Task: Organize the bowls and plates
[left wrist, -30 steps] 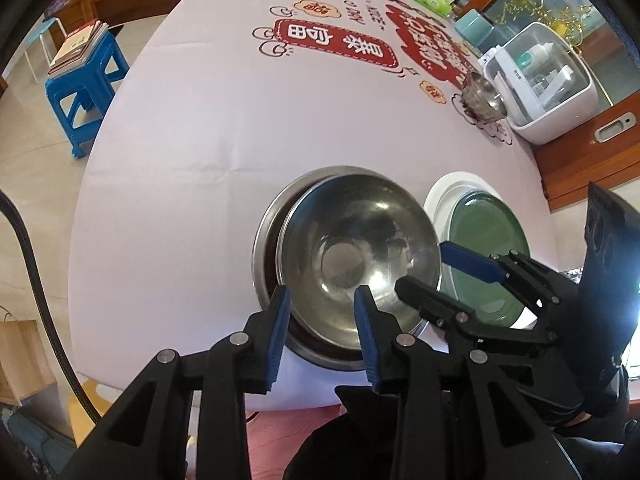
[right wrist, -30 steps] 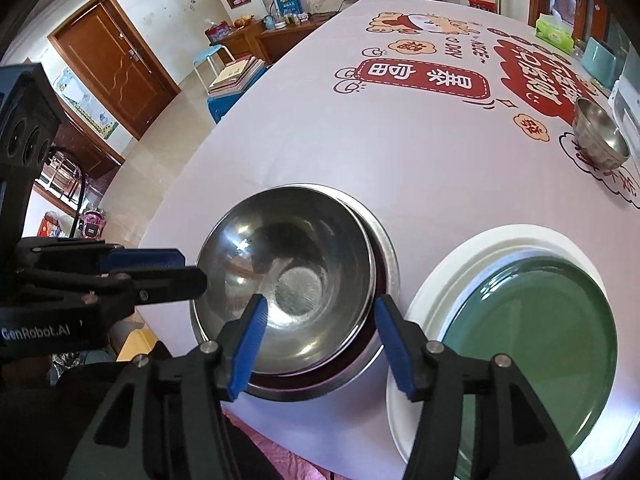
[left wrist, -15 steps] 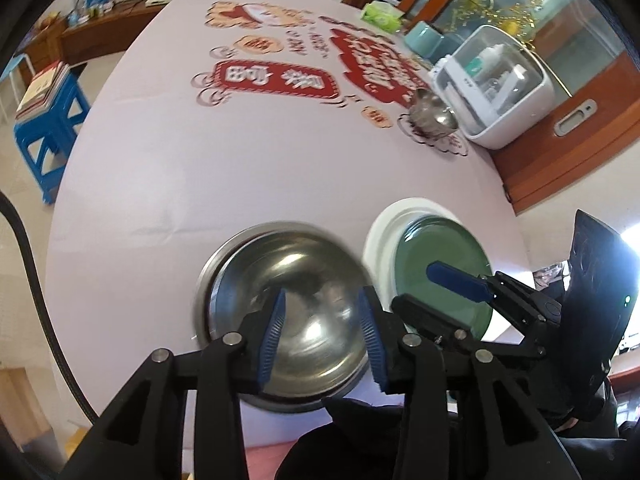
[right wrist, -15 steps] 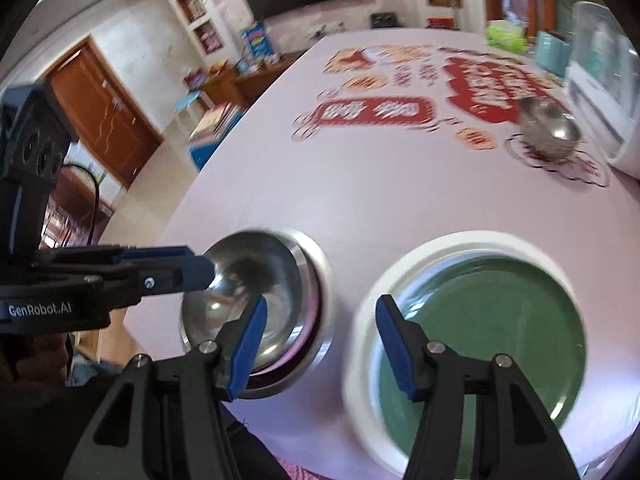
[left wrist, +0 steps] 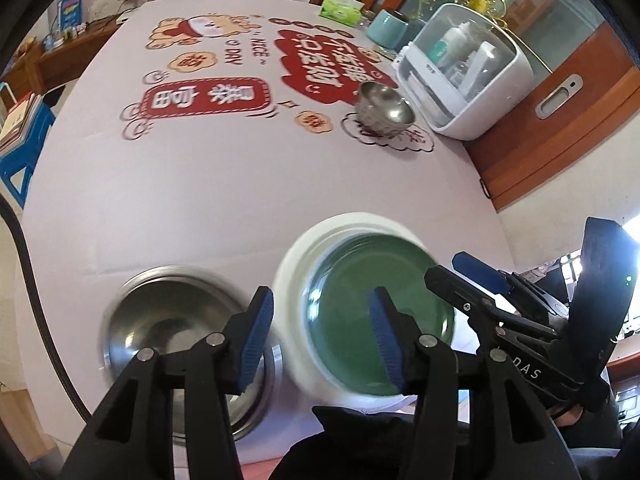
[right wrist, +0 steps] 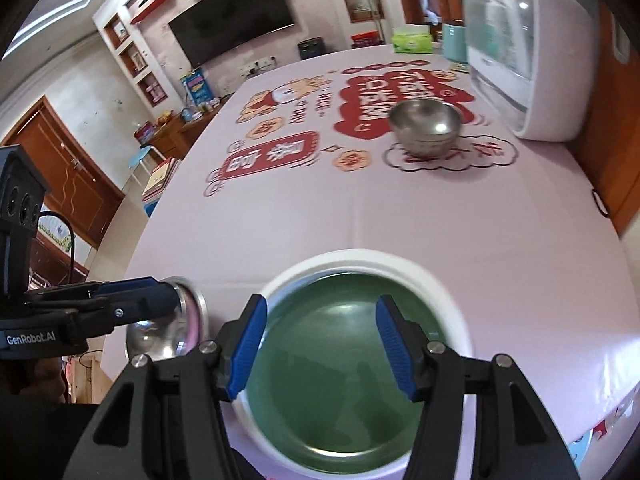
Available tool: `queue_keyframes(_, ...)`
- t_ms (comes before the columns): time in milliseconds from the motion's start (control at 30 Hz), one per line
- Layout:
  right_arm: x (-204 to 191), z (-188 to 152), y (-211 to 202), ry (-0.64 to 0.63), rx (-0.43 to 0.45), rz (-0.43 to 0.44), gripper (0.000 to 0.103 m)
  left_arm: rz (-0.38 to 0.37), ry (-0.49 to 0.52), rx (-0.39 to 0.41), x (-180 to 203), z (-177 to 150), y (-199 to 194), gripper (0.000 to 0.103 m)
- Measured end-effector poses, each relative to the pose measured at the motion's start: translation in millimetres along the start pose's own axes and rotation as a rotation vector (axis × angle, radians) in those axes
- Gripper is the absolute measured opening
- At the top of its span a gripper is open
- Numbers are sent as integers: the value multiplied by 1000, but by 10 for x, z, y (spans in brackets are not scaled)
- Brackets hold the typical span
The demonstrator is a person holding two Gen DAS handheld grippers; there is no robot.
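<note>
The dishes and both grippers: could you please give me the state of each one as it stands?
Green plate: stacked on the white plate.
White plate: flat on the table, under the green one.
Large steel bowl: upright, nested in another steel bowl.
Small steel bowl: upright, alone farther back.
Left gripper: opening, empty.
Right gripper: open, empty.

You get bright daylight, heavy fisheye bending with dark corners, and motion blur on the steel bowls [left wrist: 176,332].

"GenRobot.AI" stands on the left claw [right wrist: 160,304] at lower left, "DAS" on the right claw [left wrist: 472,276], and "NICE DAY" on the tablecloth [left wrist: 240,52].
</note>
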State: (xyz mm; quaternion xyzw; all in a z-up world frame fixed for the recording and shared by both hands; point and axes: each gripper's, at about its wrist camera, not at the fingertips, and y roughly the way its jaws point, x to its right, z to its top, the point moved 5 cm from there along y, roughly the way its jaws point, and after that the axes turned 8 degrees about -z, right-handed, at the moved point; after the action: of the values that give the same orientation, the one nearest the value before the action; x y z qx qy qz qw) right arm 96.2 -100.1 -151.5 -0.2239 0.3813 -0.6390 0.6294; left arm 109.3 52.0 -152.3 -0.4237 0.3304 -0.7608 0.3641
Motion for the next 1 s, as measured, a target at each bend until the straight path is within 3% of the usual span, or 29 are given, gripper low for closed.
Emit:
queue_keyframes(433, 830, 309, -64, -16, 21, -30, 64, 40, -18, 38, 616, 425, 391, 67)
queue_keyframes(700, 1271, 715, 61, 13, 2, -18, 68, 95, -63, 71, 765, 757, 591, 79)
queue_keyframes(1000, 1584, 1327, 250, 1, 7, -5, 69, 156, -116, 117, 785, 1242, 793, 81)
